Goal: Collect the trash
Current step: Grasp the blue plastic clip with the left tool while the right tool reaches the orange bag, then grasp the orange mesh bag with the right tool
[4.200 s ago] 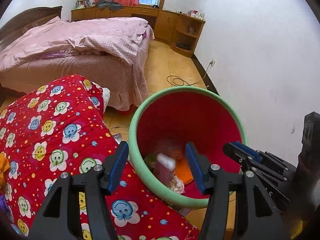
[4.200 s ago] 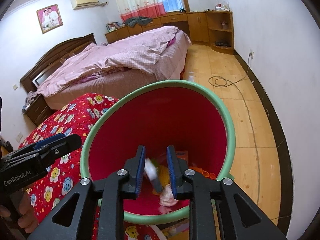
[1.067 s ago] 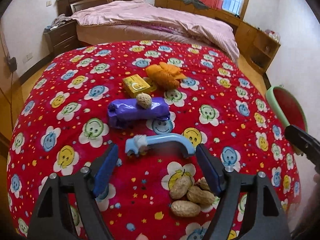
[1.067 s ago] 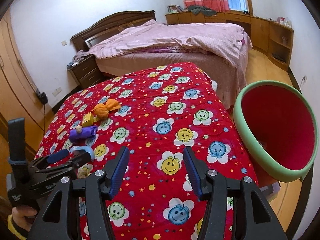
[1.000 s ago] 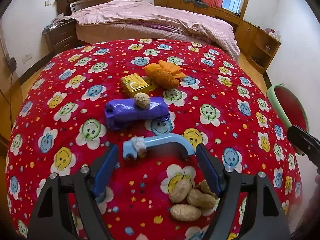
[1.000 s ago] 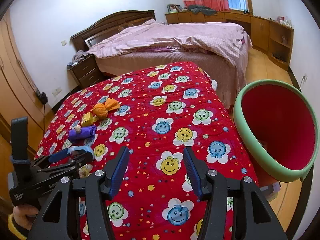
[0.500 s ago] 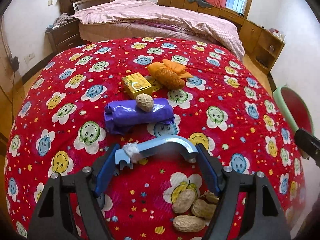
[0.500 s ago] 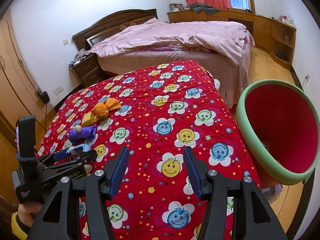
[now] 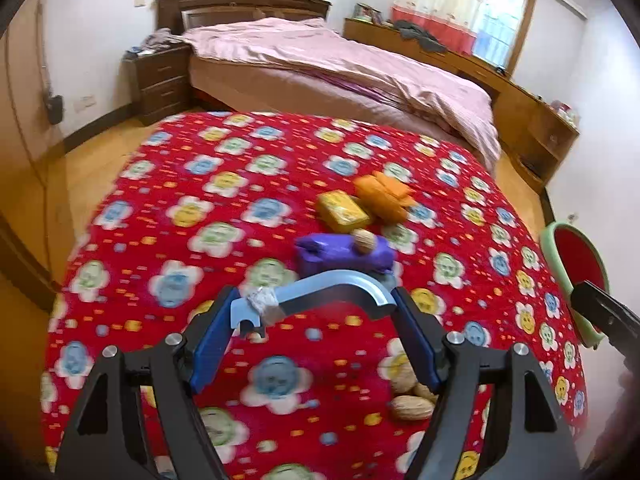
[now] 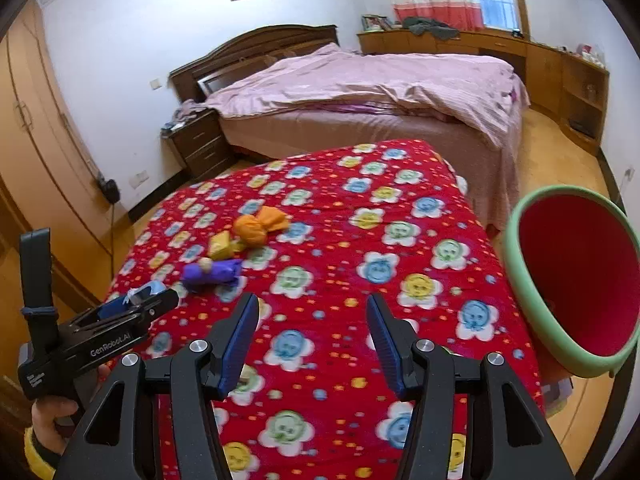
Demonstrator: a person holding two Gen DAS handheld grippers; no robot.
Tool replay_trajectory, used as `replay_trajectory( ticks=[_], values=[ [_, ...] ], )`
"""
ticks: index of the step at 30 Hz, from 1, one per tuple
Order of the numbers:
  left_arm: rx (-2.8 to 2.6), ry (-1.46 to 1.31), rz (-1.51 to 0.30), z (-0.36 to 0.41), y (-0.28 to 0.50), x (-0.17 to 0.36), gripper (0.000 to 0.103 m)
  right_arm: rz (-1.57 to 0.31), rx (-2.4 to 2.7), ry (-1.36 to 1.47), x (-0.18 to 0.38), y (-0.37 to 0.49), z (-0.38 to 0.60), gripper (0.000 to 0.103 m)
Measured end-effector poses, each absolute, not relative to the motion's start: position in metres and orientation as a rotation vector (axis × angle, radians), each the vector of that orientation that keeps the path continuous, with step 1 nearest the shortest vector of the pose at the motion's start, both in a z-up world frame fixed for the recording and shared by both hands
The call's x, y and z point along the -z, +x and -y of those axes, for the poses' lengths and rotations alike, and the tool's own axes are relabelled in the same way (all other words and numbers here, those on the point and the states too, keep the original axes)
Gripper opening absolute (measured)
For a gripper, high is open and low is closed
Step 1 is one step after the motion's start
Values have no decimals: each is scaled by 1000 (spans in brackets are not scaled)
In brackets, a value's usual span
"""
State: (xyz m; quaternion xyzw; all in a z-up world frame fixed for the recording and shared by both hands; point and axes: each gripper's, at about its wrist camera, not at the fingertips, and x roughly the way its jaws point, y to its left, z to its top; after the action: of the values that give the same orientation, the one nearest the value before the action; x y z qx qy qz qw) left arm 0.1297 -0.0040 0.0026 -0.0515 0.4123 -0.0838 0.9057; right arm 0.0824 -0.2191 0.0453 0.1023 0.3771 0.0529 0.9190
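My left gripper [image 9: 316,324] is shut on a curved light-blue plastic piece [image 9: 320,292] with a scrap of tape on it, held above the red flowered cloth [image 9: 200,208]. Beyond it lie a purple wrapper [image 9: 344,256] with a peanut [image 9: 365,240] on top, a yellow box [image 9: 344,210] and an orange bundle [image 9: 382,196]. Peanuts [image 9: 412,398] lie under the right finger. My right gripper [image 10: 312,340] is open and empty over the cloth [image 10: 360,240]. The red bin with a green rim [image 10: 576,276] stands at the right edge; it also shows in the left wrist view [image 9: 576,264].
A bed with pink bedding [image 10: 380,92] stands behind the table, with a dark nightstand [image 10: 198,148] to its left. Wooden cabinets [image 10: 560,80] line the far wall. Wooden wardrobe doors [image 10: 36,160] are at the left.
My left gripper closed on the light-blue piece and lifted it off the cloth. Earlier both grippers were at the bin. The right gripper stays open and has barely moved.
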Motion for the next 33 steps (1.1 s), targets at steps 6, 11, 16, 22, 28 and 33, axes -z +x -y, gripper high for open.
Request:
replay_trajectory(
  ticks=[6, 11, 16, 22, 28, 33],
  values=[
    [107, -117, -827, -27, 129, -14, 77, -764, -149, 180, -55, 93, 193, 57],
    [74, -119, -802, -45, 135, -22, 77, -783, -184, 162, -53, 116, 169, 57],
    [55, -115, -788, -54, 147, -23, 77, -805, -200, 144, -45, 142, 152, 57],
    [51, -124, -796, -58, 166, -12, 77, -839, -212, 143, -28, 178, 142, 57],
    [48, -155, -819, -58, 188, 7, 77, -879, -216, 150, -7, 206, 140, 57],
    [43, -157, -825, -55, 199, 19, 77, -889, -214, 140, 5, 222, 140, 53]
  ],
)
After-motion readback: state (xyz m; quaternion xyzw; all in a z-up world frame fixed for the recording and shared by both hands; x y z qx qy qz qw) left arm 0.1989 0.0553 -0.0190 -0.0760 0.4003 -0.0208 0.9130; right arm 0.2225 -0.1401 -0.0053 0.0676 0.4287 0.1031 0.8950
